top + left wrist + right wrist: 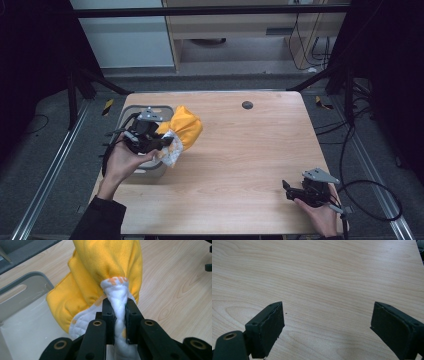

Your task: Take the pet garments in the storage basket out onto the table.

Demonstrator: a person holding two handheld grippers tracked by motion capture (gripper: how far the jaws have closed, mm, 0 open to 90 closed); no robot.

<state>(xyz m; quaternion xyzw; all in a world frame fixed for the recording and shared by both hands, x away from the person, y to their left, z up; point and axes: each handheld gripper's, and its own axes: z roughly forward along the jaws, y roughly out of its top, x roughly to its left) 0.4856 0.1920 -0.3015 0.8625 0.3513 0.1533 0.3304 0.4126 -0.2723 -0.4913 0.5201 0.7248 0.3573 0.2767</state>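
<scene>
A yellow cloth [186, 126] with a white quilted lining [117, 291] hangs bunched over the right edge of a grey bin [159, 109] at the table's left. My left gripper [161, 141] is shut on a twisted fold of the white lining, and the jaws pinch it tightly in the left gripper view [119, 315]. The yellow cloth [105, 265] bulges beyond the jaws, above the bin's inside [27, 322]. Near the table's front right corner my right gripper [286, 189] rests low and open, its pads [268, 327] wide apart over bare wood.
The wooden table [240, 160] has a small dark round hole cover [247, 105] near its far edge. Black frame struts and cables stand around the table on the floor. A cable loops off the right gripper [372, 200] past the table's right edge.
</scene>
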